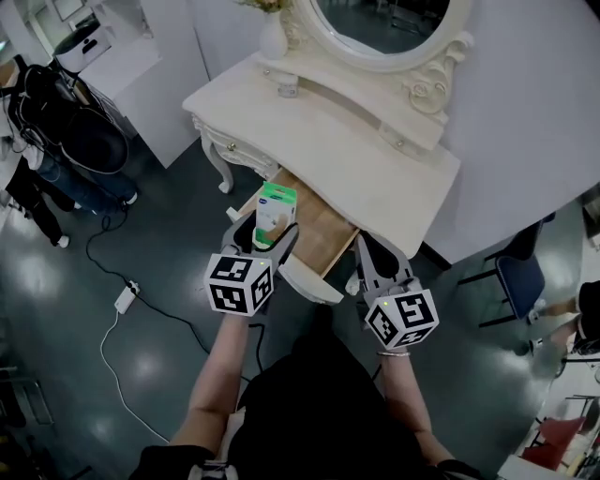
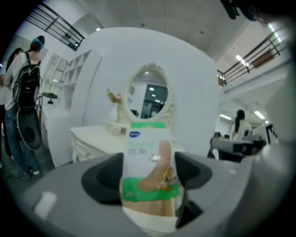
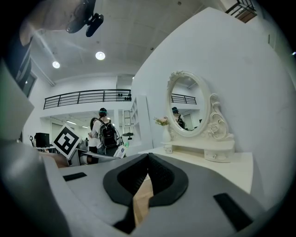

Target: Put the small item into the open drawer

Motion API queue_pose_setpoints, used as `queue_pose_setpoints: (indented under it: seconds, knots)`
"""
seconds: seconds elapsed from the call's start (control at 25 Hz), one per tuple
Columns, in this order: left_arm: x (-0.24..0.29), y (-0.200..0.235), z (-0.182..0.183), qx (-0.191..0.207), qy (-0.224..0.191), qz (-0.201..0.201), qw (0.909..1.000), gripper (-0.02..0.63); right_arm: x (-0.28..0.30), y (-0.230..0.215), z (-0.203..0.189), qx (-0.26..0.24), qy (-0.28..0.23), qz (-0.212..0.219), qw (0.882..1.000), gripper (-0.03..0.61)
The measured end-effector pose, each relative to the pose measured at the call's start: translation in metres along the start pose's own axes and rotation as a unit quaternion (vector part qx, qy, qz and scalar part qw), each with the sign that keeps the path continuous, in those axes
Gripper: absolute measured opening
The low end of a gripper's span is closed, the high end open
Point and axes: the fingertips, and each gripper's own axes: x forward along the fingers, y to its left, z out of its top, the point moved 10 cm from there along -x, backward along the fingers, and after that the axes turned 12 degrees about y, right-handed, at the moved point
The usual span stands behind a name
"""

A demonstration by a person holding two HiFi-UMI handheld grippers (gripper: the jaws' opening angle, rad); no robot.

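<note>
at the far left a person with a backpack stands on the dark floor, and a white cable runs across it from a power strip. my left gripper has its jaws closed on a small white and green box, gripping it by the lower half so that it stands upright. the box shows over the left end of the open drawer; i cannot tell whether it touches the wooden bottom. the drawer is pulled out from under the white dressing table, which carries an oval mirror, a white vase and a small jar. my right gripper hangs just beside the drawer's right end, its jaws brought together at the tips with nothing between them. further right stands a blue chair.
</note>
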Motion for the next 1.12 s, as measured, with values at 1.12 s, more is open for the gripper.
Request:
queue_pose_setpoints:
  seconds: [1.12]
  knots:
    - [0.123, 0.053, 0.02, -0.02, 0.062, 0.046, 0.9968, 0.351, 0.076, -0.09, 0.012, 0.033, 0.029, 0.008, 0.999, -0.003]
